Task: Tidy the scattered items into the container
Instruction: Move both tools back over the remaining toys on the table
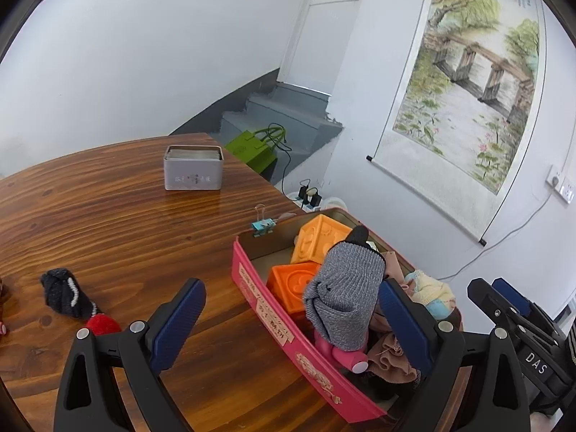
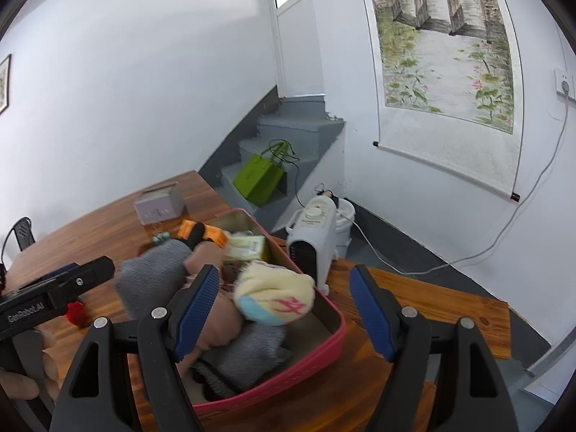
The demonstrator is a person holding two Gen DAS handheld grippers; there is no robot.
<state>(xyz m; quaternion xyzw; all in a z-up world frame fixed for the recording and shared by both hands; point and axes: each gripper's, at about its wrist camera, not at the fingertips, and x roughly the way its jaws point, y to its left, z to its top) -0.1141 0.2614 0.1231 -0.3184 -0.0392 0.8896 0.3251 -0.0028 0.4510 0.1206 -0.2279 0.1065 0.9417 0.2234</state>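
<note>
A pink container (image 1: 288, 338) stands on the wooden table (image 1: 126, 237), filled with two orange blocks (image 1: 322, 237), a brown cloth (image 1: 388, 356) and other soft items. A grey knitted piece (image 1: 345, 295) stands upright in it, between the wide-open fingers of my left gripper (image 1: 291, 284) and free of both pads. My right gripper (image 2: 284, 280) hangs open over the container's (image 2: 324, 349) near end. A yellow rolled sock (image 2: 273, 295) lies between its fingers, with a gap to the right pad. A black sock (image 1: 66, 295) and a red pompom (image 1: 102, 324) lie on the table to the left.
A grey tin (image 1: 193, 167) stands further back on the table, and a binder clip (image 1: 264, 225) sits by the container's far corner. Beyond the table edge are a white heater (image 2: 313, 241), a green bag (image 2: 259, 176) and grey stairs. A hand (image 2: 21, 378) holds the left gripper's body.
</note>
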